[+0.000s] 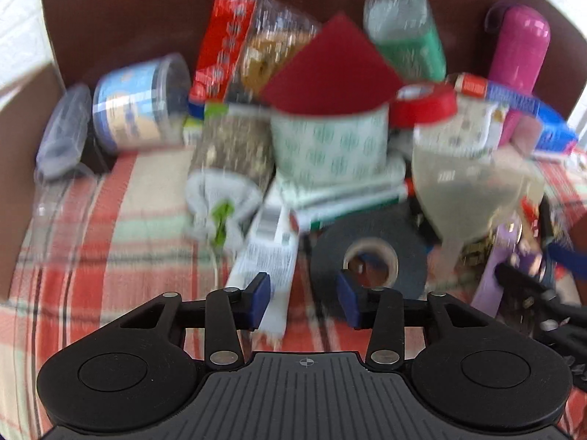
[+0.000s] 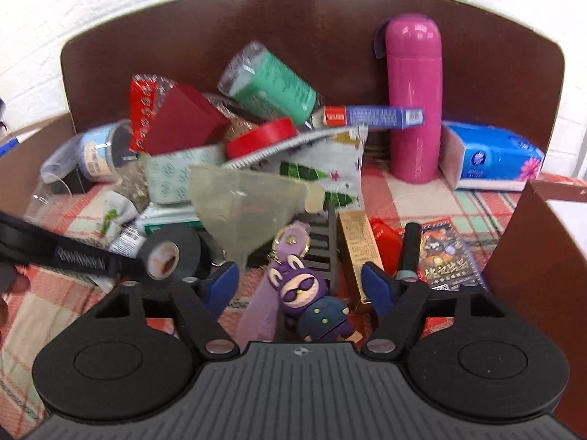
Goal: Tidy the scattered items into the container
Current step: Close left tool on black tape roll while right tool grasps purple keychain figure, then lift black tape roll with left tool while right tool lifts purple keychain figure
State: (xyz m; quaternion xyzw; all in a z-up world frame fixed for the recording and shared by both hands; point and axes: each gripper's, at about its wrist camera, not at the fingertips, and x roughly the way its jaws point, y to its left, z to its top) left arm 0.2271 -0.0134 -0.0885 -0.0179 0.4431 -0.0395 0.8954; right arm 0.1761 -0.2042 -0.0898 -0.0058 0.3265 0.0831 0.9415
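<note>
- I am working over a red, green and cream plaid cloth (image 2: 414,198), with a dark brown curved board (image 2: 312,36) standing behind the heap and white brick wall behind that.
- My right gripper (image 2: 299,284) is standing released, its blue pads wide apart, and a purple rabbit-eared keychain figure wearing sunglasses (image 2: 312,300) is lying between them, touched by neither as far as I can tell.
- The figure's long axis is running from near my gripper body up and away, ears pointing toward the heap, its lilac strap (image 2: 258,311) trailing beside the left pad.
- My left gripper (image 1: 303,302) is also hanging open with nothing between the pads; a roll of black tape (image 1: 367,256) is lying flat just ahead of its right pad.
- A tall pink flask (image 2: 414,99) is standing upright against the board, a blue tissue pack (image 2: 491,157) beside it.
- Printing on the boxes is too blurred to read.
</note>
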